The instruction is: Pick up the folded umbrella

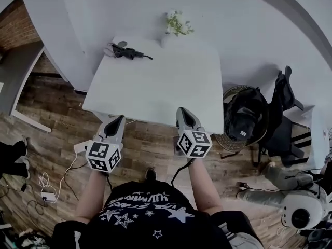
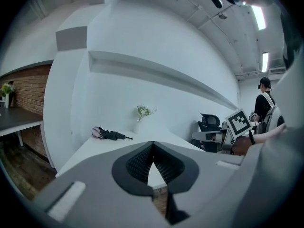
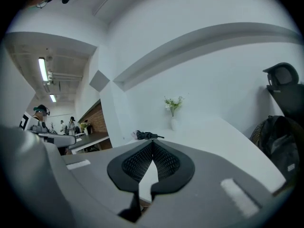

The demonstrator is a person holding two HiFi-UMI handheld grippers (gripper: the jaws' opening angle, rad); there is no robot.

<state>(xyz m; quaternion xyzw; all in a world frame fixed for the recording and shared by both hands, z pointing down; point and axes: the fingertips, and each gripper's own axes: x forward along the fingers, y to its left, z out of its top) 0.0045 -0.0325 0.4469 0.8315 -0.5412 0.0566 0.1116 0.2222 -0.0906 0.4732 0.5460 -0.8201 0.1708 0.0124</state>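
Most of the white table [image 1: 155, 92] is left bare. At its far edge, the folded umbrella [image 1: 128, 51] and a flower vase [image 1: 172, 29] are set well apart. The right side is crowded by a black bag [image 1: 245, 115] and chair [image 1: 286, 93].

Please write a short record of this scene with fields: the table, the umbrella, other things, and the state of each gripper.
table: white table
umbrella: dark folded umbrella, lying at the table's far left corner, untouched
other thing on table: vase of flowers, at the far edge
left gripper: jaws together, empty, by the near edge
right gripper: jaws together, empty, by the near edge
beside table: dark backpack, on the right
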